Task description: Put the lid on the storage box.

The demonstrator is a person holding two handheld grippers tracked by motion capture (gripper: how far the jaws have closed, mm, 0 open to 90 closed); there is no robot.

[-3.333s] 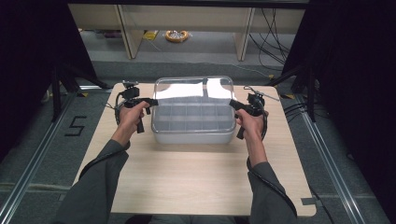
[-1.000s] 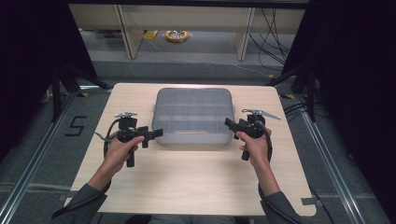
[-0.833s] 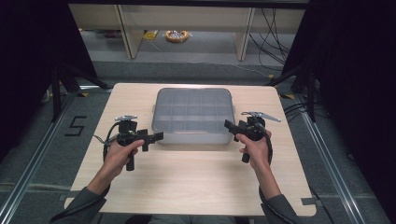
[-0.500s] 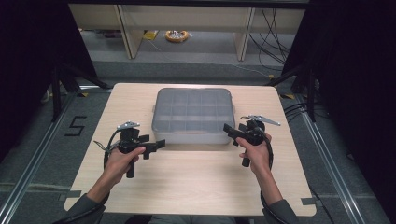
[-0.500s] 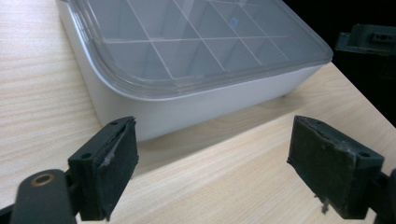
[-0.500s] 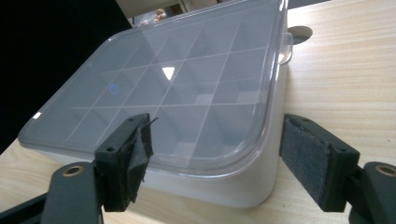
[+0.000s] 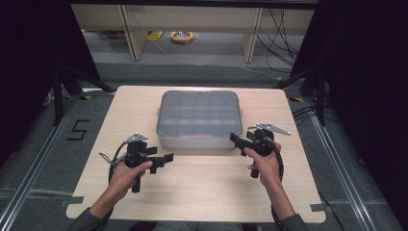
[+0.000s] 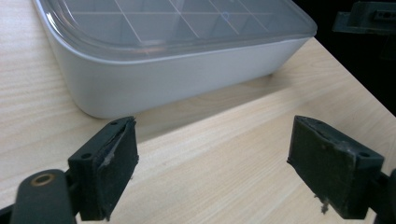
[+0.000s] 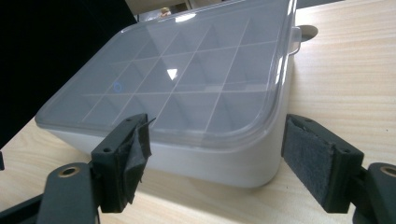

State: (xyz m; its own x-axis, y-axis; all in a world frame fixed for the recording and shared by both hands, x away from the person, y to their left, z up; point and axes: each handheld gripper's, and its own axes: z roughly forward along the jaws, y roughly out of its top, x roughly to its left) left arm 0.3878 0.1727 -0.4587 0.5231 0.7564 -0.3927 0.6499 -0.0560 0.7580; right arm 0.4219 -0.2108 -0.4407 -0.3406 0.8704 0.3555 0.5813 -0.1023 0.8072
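One pale grey, rounded-corner plastic organiser box (image 7: 198, 119) with a clear lid stands on the light wooden table (image 7: 202, 192), centred left to right and toward the far half of the top. The lid lies flat on the box. Through it a grid of compartments shows, four columns by three rows in the high view; contents cannot be made out.

Two hand-held grippers are present, one per hand. The left gripper (image 7: 168, 158) is held over the table near the box's near-left corner, apart from it; its jaws stand wide with only bare wood between them. The right gripper (image 7: 235, 138) is just beside the box's near-right corner; its jaws also stand wide, one on either side of that corner, holding nothing.
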